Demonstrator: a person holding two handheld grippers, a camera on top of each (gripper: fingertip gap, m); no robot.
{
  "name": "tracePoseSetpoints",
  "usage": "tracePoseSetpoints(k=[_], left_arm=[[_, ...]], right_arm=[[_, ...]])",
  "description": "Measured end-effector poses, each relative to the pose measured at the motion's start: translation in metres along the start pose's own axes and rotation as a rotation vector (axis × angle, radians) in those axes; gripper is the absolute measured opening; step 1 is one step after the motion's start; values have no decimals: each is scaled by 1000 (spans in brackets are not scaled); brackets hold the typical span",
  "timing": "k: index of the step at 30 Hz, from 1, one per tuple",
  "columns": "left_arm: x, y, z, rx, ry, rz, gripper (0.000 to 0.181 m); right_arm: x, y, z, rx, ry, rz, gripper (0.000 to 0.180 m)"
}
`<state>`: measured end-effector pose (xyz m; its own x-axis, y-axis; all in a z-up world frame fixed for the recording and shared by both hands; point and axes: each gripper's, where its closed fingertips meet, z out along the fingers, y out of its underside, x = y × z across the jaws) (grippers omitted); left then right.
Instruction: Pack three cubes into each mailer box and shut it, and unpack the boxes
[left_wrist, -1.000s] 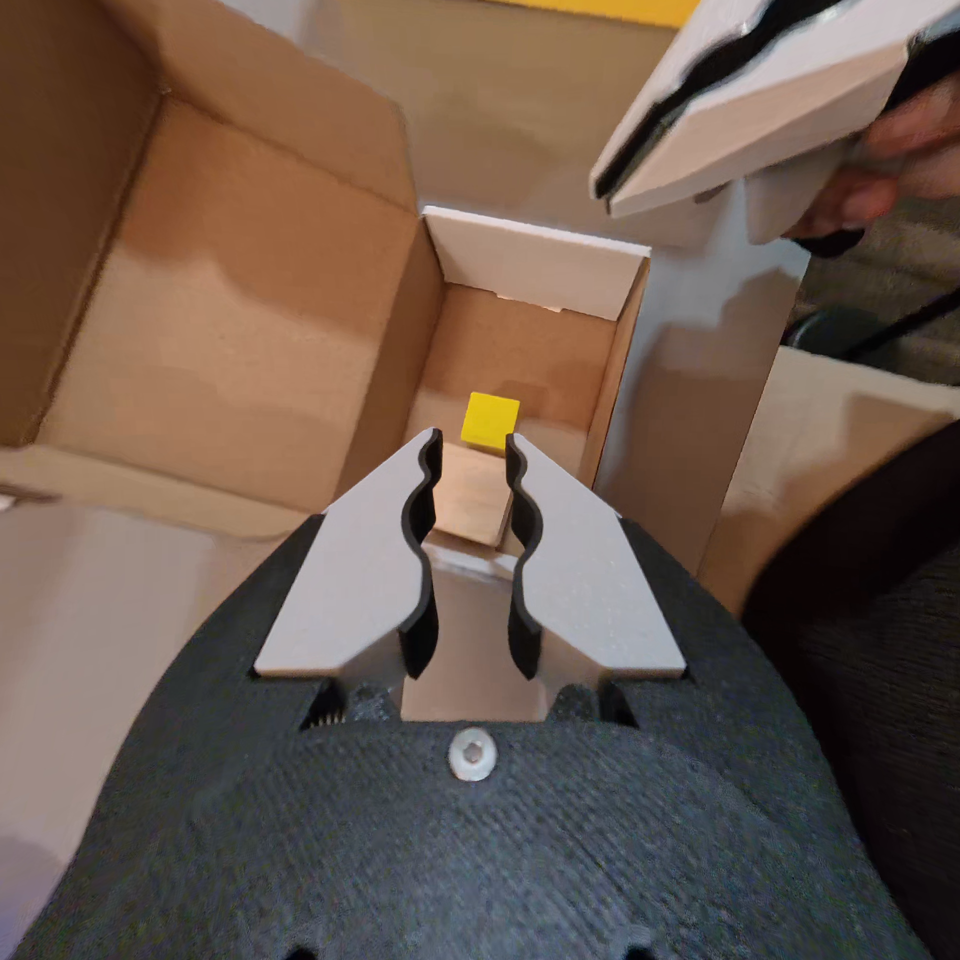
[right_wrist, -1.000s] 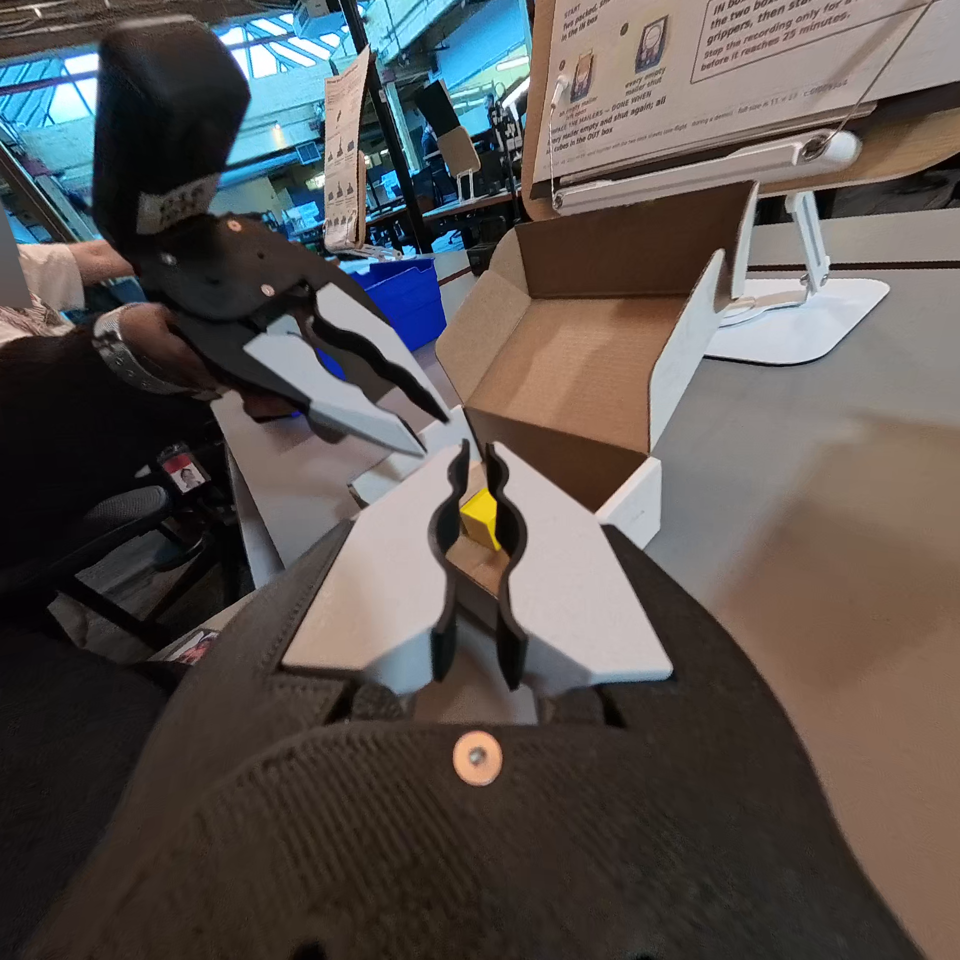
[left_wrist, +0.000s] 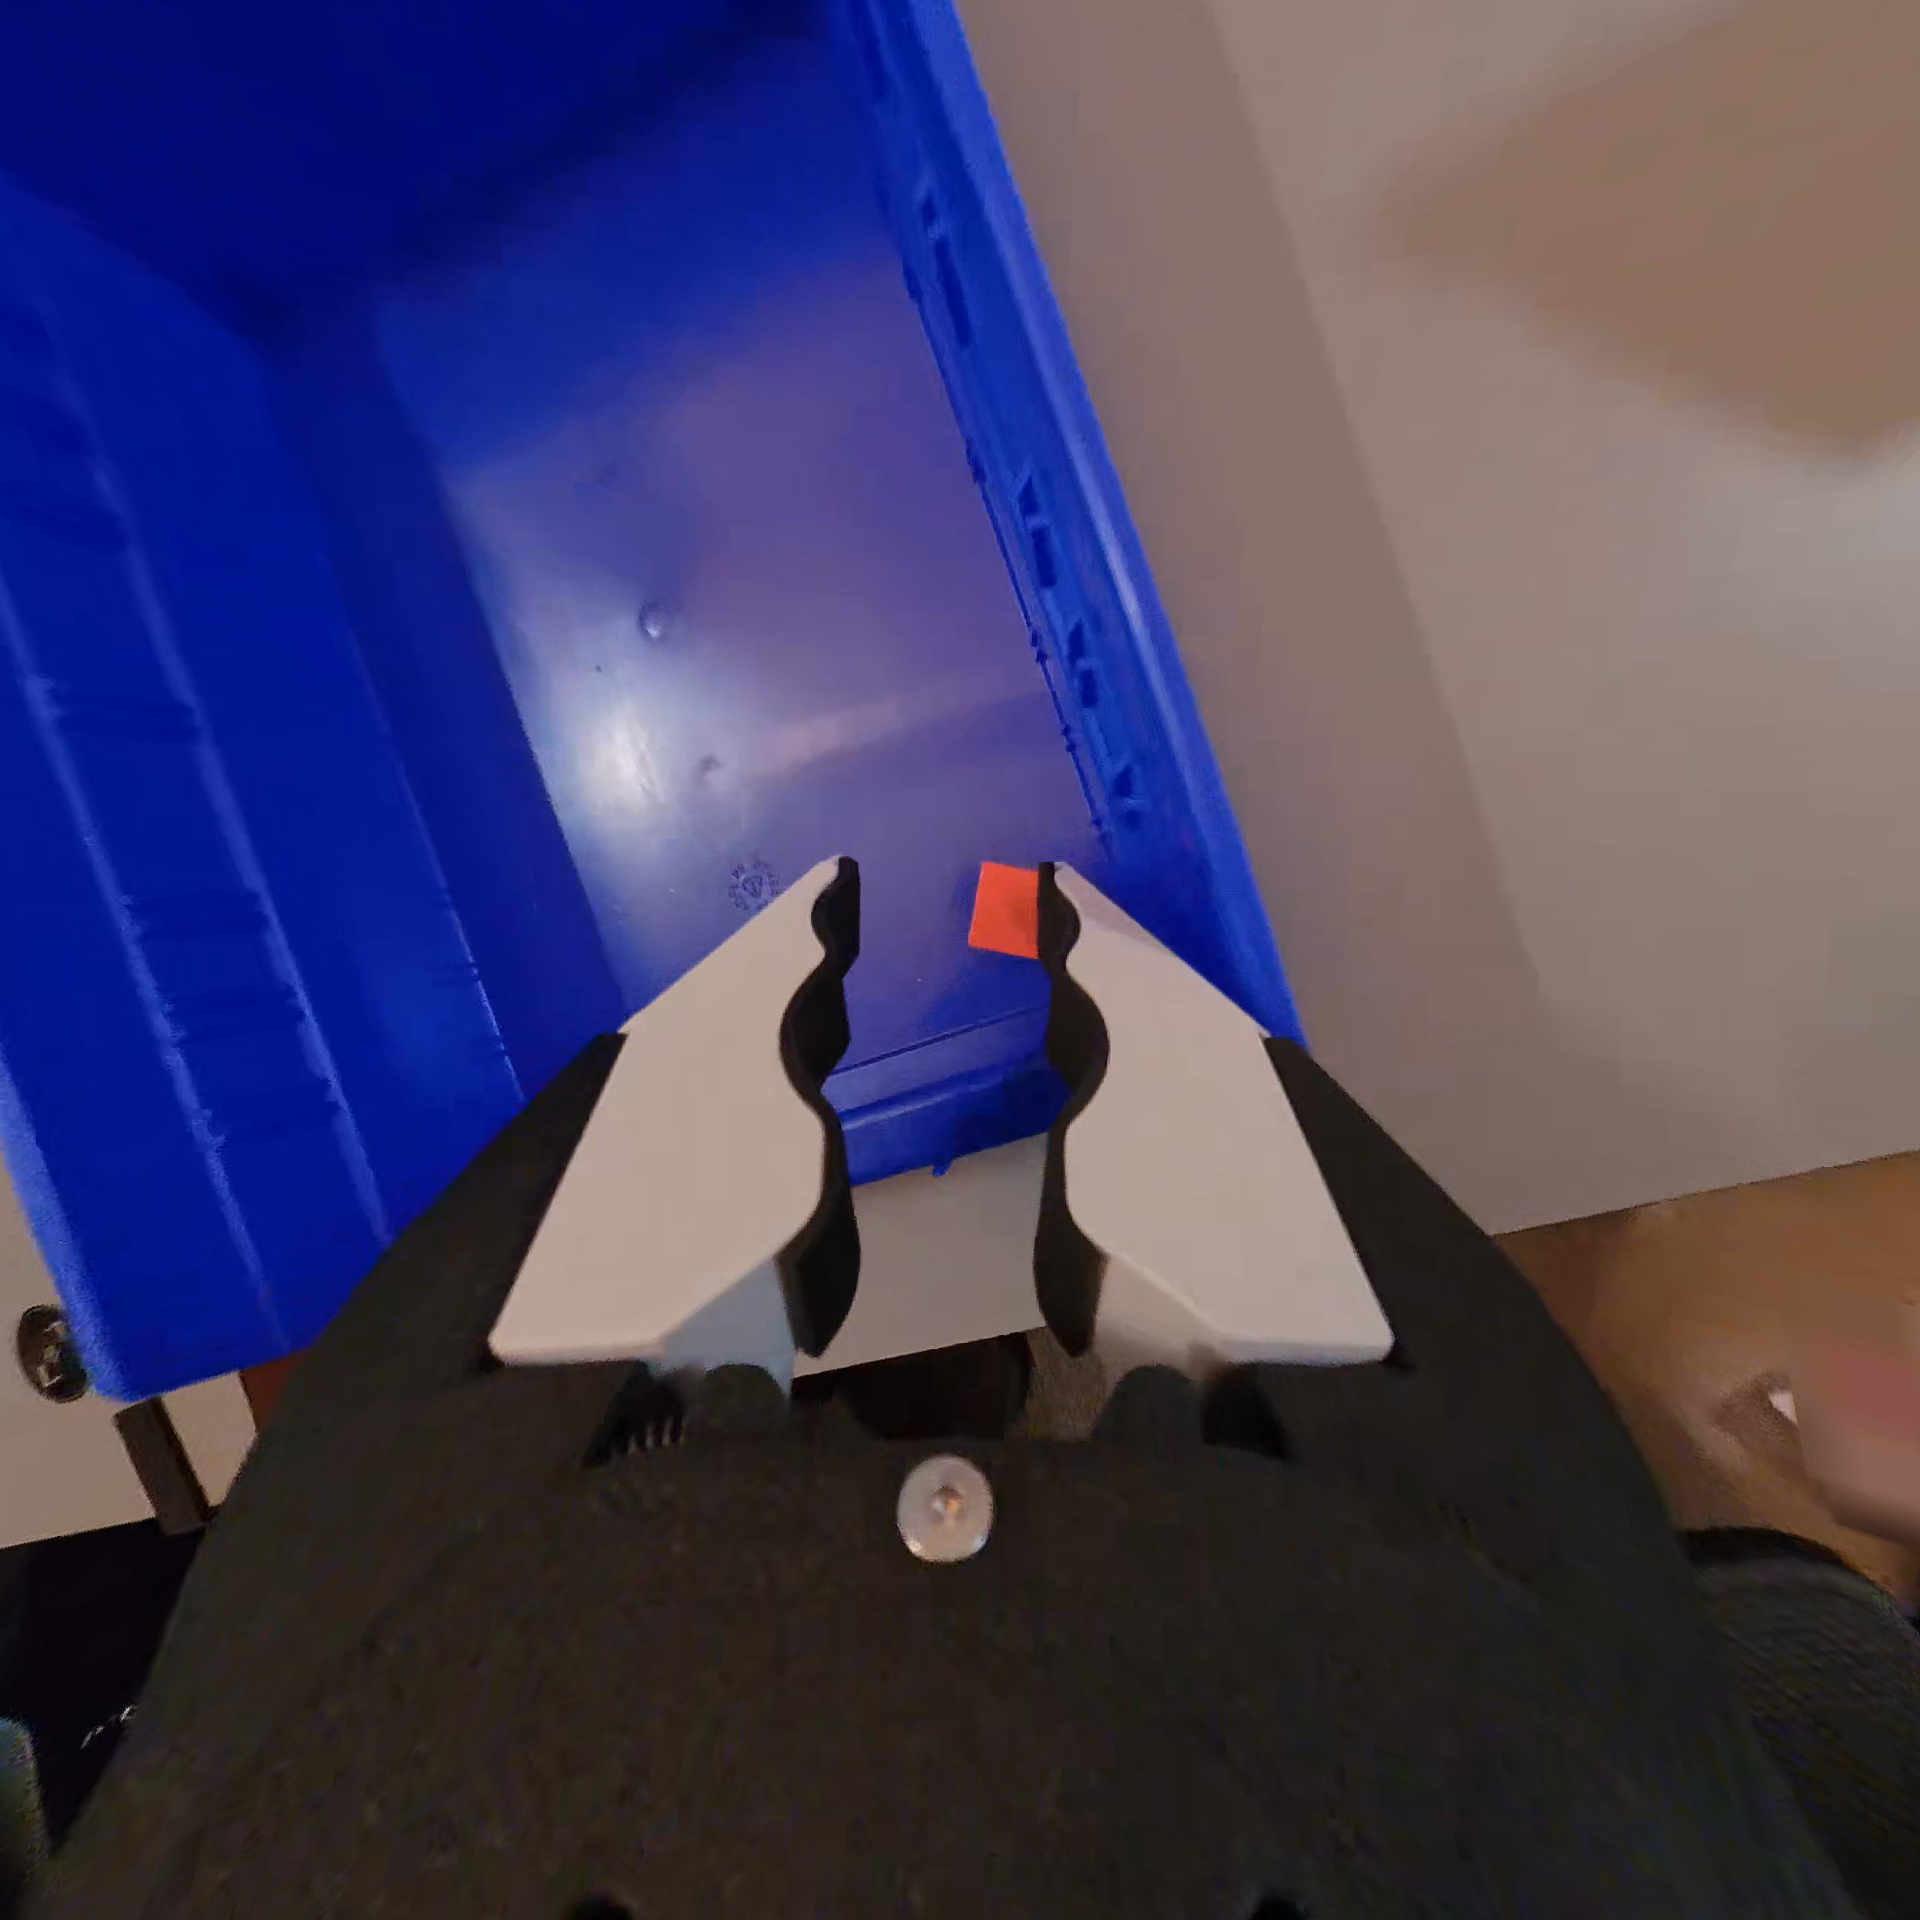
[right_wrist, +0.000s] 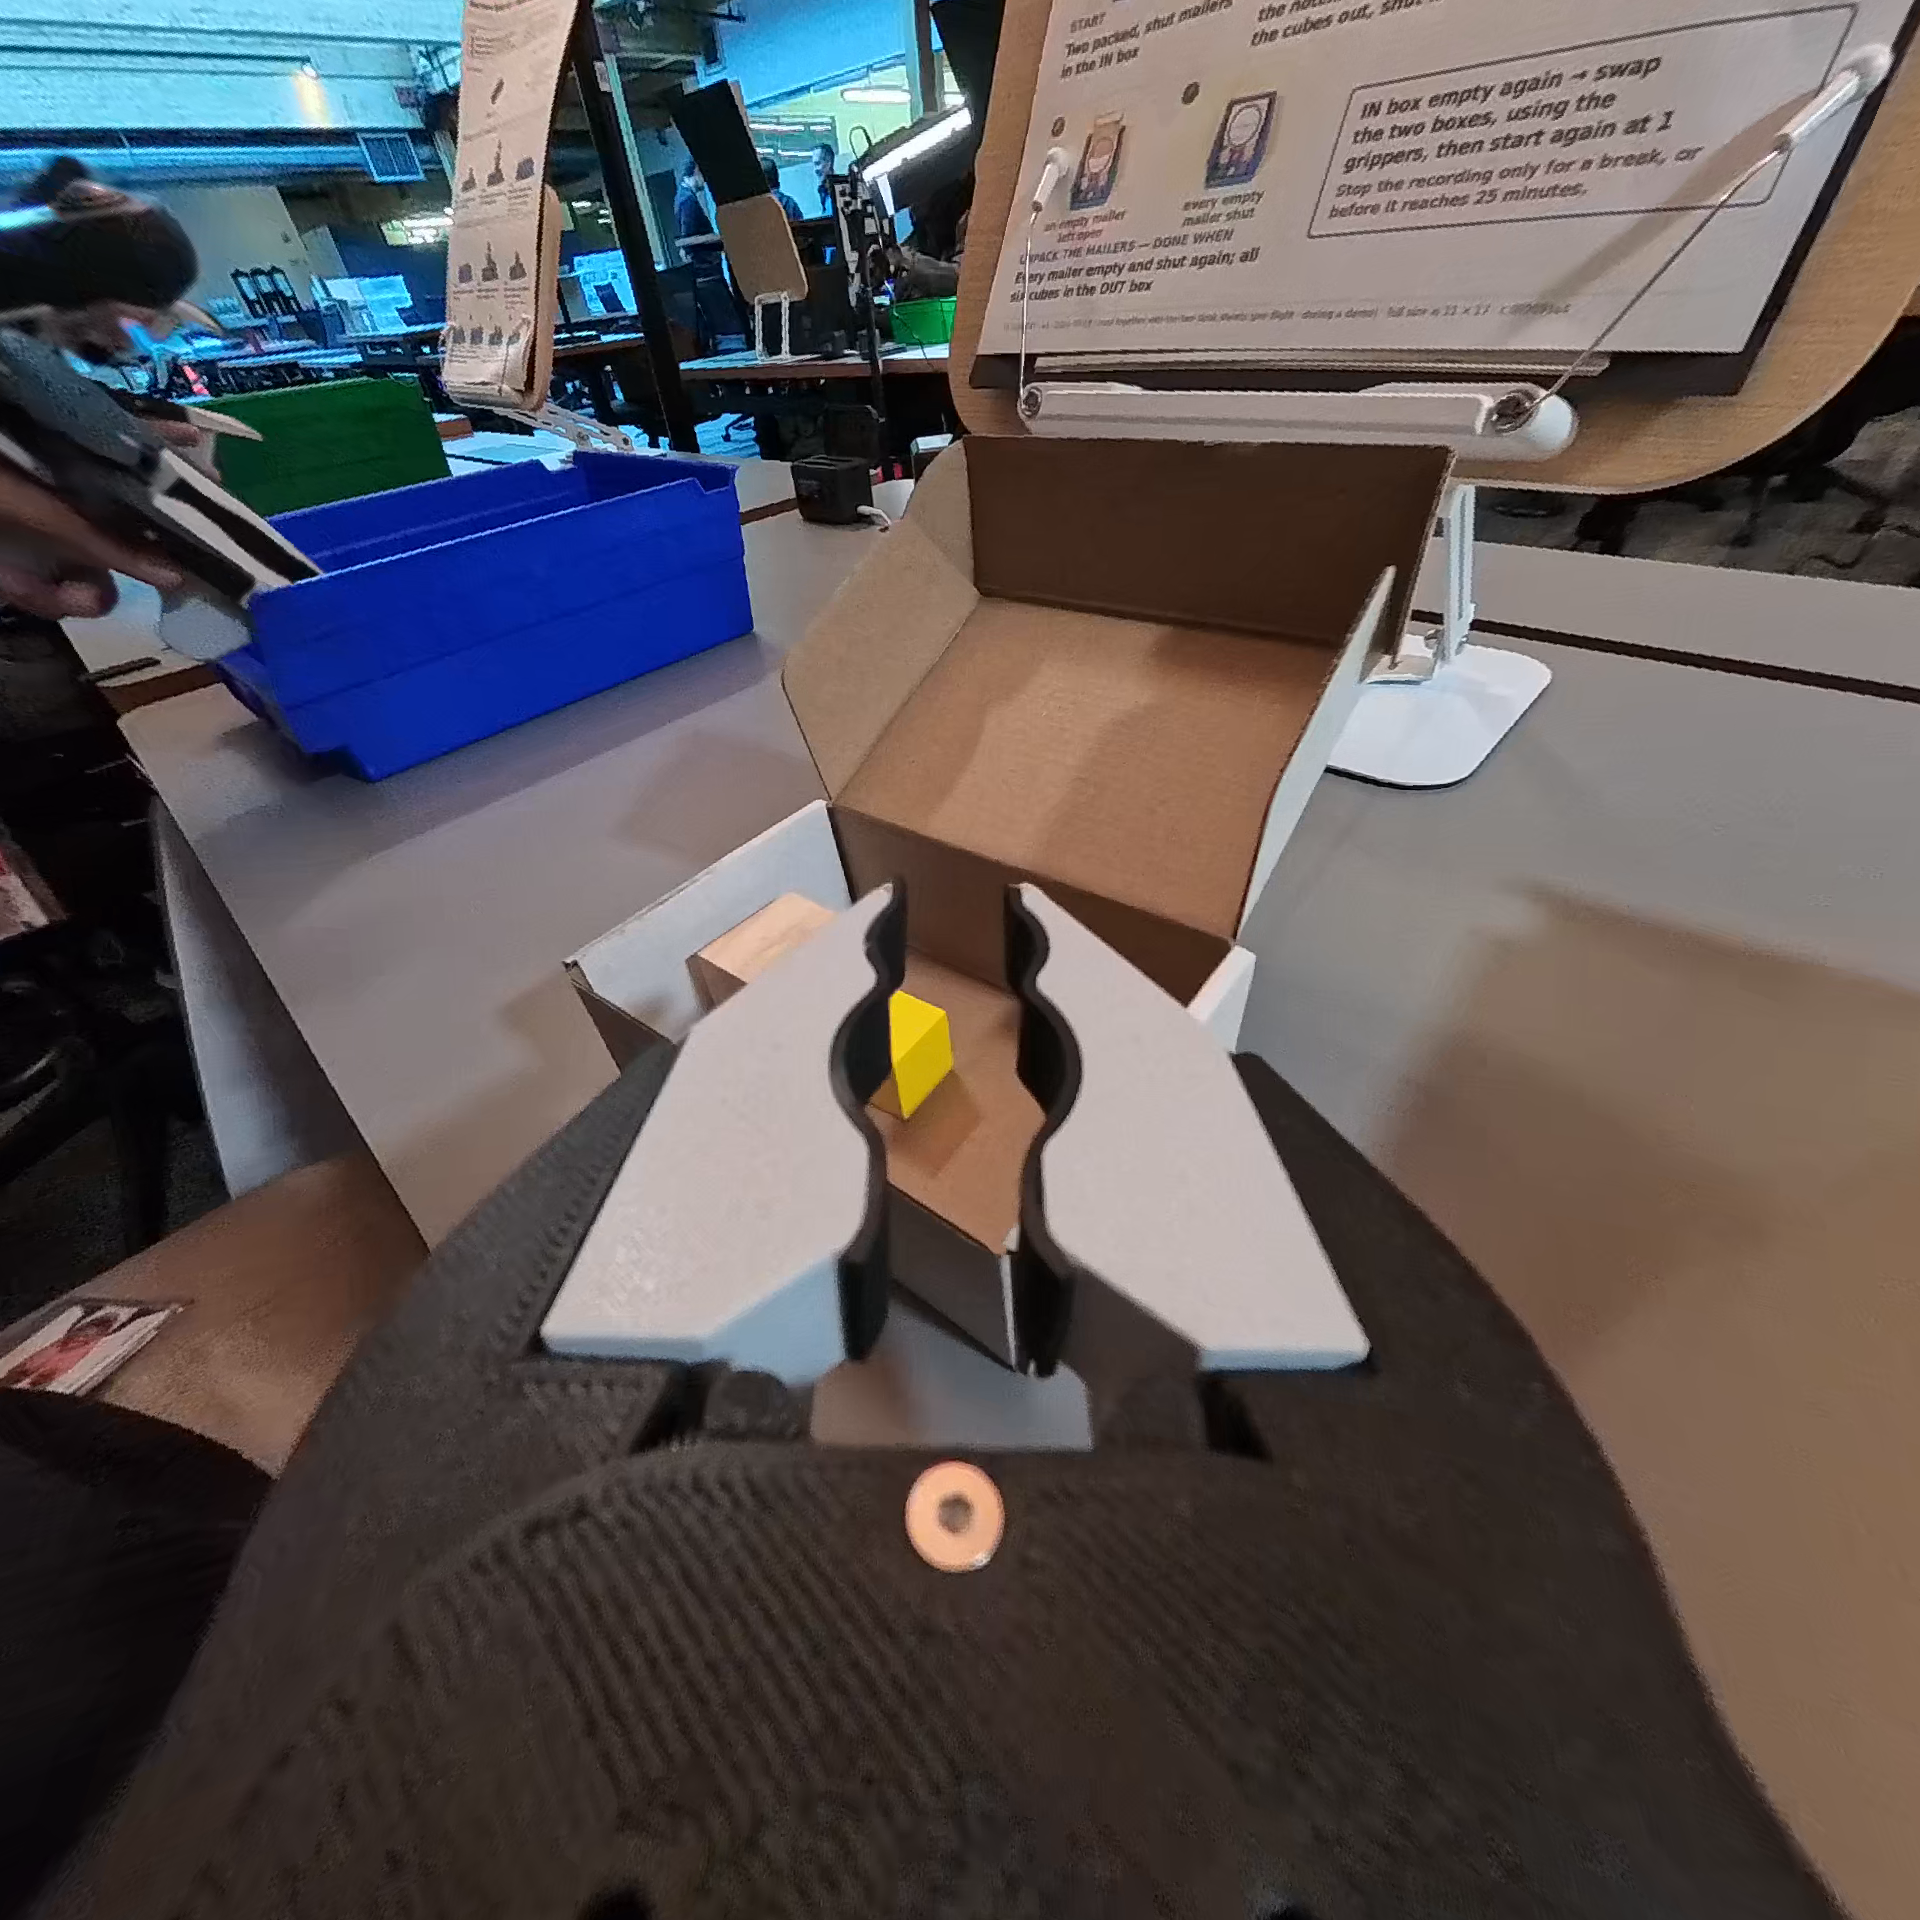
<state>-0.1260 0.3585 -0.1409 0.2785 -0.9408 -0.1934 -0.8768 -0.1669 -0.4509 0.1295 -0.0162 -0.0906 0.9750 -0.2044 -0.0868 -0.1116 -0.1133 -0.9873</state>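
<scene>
Inside the open brown-and-white cardboard mailer box (right_wrist: 1091, 748), a small yellow cube (right_wrist: 920, 1051) sits on the floor beside a plain wooden cube (right_wrist: 758, 940), and the right gripper (right_wrist: 954, 904) hovers just above them with its jaws spread and nothing between them. Well apart to the left on the grey surface (right_wrist: 468, 883) stands a long blue plastic bin (left_wrist: 727, 582), where a small red-orange cube (left_wrist: 1003, 906) lies near the front right corner. The left gripper (left_wrist: 943, 868) hangs over that bin, spread wide and empty.
</scene>
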Motion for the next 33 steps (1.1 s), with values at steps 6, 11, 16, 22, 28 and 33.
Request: tracePoseSetpoints(k=[6,11,16,22,28,33], left_arm=[[-1,23,22,-237,212,45,39],[-10,23,28,-318,256,75,36],[-22,21,31,-330,174,115,16],[11,17,21,-293,365,114,36],[-8,37,34,-440,218,201,32],[-17,17,35,-346,201,127,10]], right_arm=[[0,0,0,-3,14,-49,17],[0,0,0,-5,14,-64,17],[1,1,-1,-5,11,-54,17],[1,2,0,-8,7,-54,17],[0,1,0,-7,7,-57,17],[1,1,-1,-6,7,-53,17]])
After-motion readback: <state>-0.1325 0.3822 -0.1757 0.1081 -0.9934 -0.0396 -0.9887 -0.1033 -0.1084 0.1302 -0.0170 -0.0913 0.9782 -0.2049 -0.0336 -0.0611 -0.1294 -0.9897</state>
